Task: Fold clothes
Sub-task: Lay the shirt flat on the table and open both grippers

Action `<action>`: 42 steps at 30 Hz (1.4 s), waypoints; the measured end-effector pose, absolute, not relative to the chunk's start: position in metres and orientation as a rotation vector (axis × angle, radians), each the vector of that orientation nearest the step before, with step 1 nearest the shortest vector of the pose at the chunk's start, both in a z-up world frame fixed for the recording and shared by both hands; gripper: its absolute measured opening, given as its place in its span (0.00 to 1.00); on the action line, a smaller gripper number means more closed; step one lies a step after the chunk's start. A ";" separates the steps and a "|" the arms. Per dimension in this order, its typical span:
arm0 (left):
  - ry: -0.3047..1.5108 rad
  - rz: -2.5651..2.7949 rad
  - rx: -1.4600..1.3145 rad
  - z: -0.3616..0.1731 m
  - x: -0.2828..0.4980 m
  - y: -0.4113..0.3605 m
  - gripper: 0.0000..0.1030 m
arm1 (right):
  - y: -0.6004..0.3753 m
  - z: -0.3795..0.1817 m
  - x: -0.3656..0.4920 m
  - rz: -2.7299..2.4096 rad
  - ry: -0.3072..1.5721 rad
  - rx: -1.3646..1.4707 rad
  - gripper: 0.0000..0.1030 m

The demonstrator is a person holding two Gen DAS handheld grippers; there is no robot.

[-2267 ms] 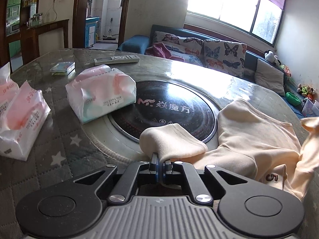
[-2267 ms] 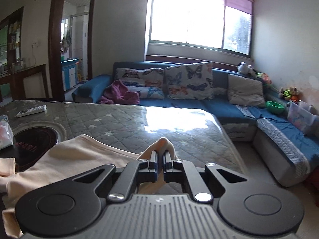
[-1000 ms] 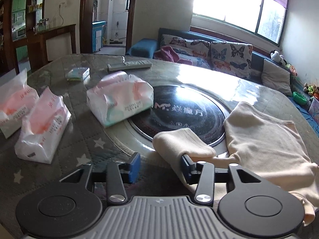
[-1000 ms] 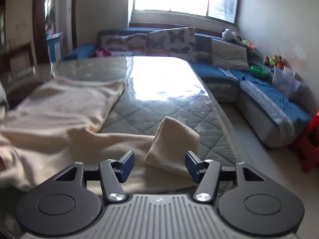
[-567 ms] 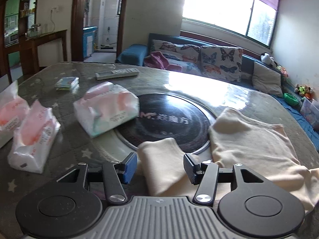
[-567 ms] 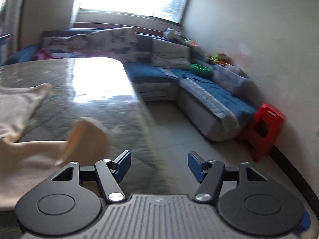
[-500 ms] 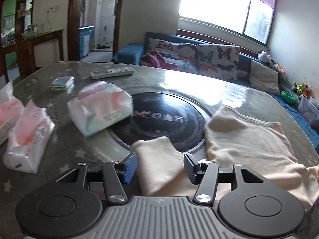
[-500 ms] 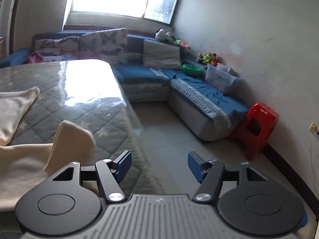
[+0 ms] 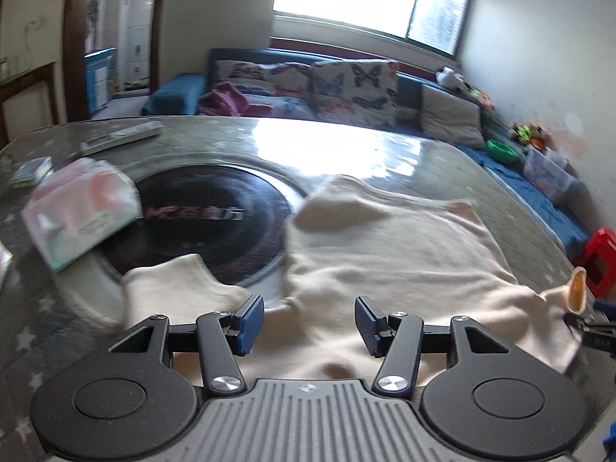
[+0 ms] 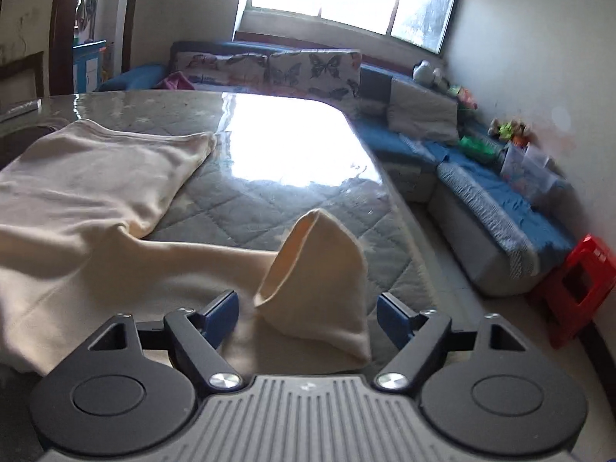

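A cream long-sleeved top [image 9: 389, 254] lies spread on the quilted table. Its left sleeve [image 9: 169, 285] lies flat beside the black round plate. My left gripper [image 9: 309, 323] hovers open over the top's near edge with nothing pinched. The other sleeve's end [image 10: 319, 288] stands up in a loose cone near the table's right edge. It sits between the jaws of my right gripper [image 10: 307, 317], which are opening, and neither pad presses on it. In the left wrist view that cuff [image 9: 577, 292] shows at the far right, with part of the right gripper just below it.
A tissue pack [image 9: 81, 208] lies on the rim of the black round plate [image 9: 200, 223], with a remote [image 9: 123, 136] behind it. The table's right edge [image 10: 400, 208] drops to the floor. A blue sofa [image 10: 496, 208] and a red stool [image 10: 577, 281] stand beyond.
Both grippers, earlier shut on the sleeves, have let go. The left view has swung right, from the left sleeve over the top's body. The right view swung toward the floor and came back to the cuff, jaws wider.
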State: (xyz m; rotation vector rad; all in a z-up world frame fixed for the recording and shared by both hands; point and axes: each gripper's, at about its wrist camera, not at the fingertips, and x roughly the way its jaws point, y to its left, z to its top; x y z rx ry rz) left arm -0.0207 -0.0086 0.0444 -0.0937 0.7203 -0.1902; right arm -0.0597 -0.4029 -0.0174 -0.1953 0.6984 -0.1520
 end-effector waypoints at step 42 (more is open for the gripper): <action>0.797 -0.356 0.022 0.020 -0.019 -0.066 0.55 | -0.439 -0.001 -0.068 -0.223 0.667 -0.207 0.35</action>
